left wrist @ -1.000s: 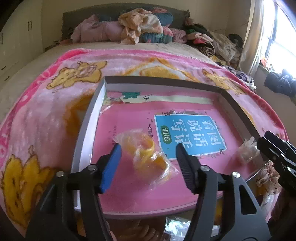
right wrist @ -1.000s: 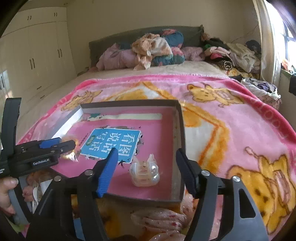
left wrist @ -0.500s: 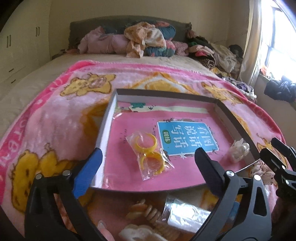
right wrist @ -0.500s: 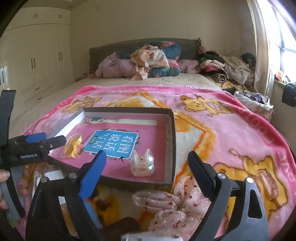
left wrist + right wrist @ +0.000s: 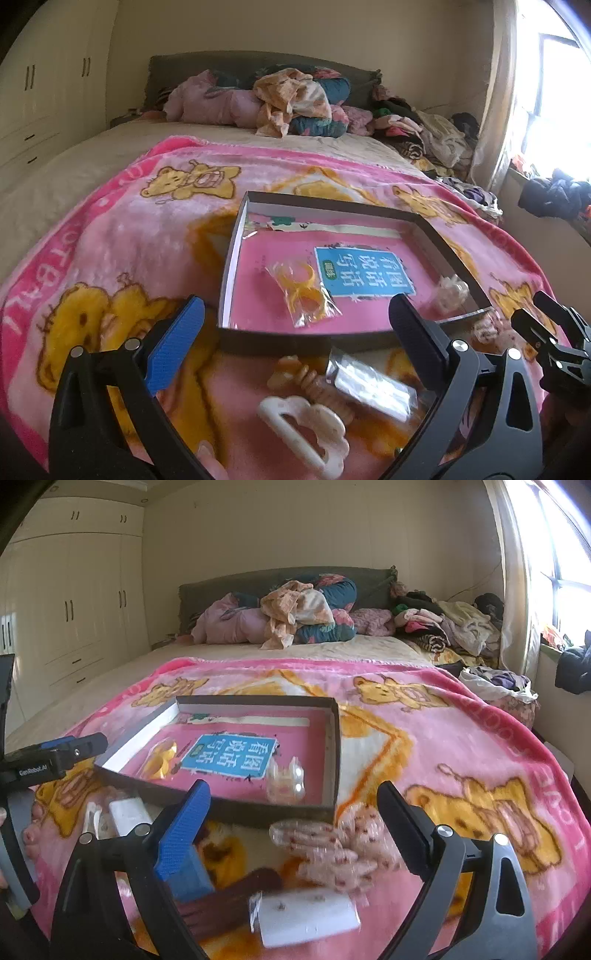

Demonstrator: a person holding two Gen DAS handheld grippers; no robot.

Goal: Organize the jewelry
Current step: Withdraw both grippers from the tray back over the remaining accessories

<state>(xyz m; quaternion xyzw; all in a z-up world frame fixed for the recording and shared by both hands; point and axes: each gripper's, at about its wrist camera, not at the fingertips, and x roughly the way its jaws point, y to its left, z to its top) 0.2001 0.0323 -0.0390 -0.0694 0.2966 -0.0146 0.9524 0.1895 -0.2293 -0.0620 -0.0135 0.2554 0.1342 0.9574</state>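
A shallow grey box [image 5: 295, 338] [image 5: 236, 810] with a pink printed floor lies on the pink blanket. Inside it rest a clear bag of yellow rings [image 5: 301, 291] [image 5: 160, 760] and a small clear packet [image 5: 450, 290] [image 5: 286, 782]. My left gripper [image 5: 295, 332] stands open in front of the box's near wall, nothing between its fingers. Below it lie a white cloud-shaped clip [image 5: 306, 430], a beaded piece [image 5: 314, 384] and a clear flat packet [image 5: 369, 384]. My right gripper [image 5: 293, 818] is open too, above a pink spotted scrunchie [image 5: 332, 849], a white card [image 5: 306, 915] and a dark hair tie [image 5: 229, 897].
The blanket [image 5: 110, 258] covers the near part of a bed. A heap of clothes and pillows [image 5: 295, 613] lies at the headboard, more clothes [image 5: 454, 627] at the right. White wardrobes [image 5: 74, 602] stand left, a window [image 5: 569, 572] right. The left gripper's side [image 5: 44, 768] shows in the right wrist view.
Both grippers opened wide and drew back out of the box. The bag of yellow rings and the clear packet stayed on the box floor. Loose items in front of the box came into view.
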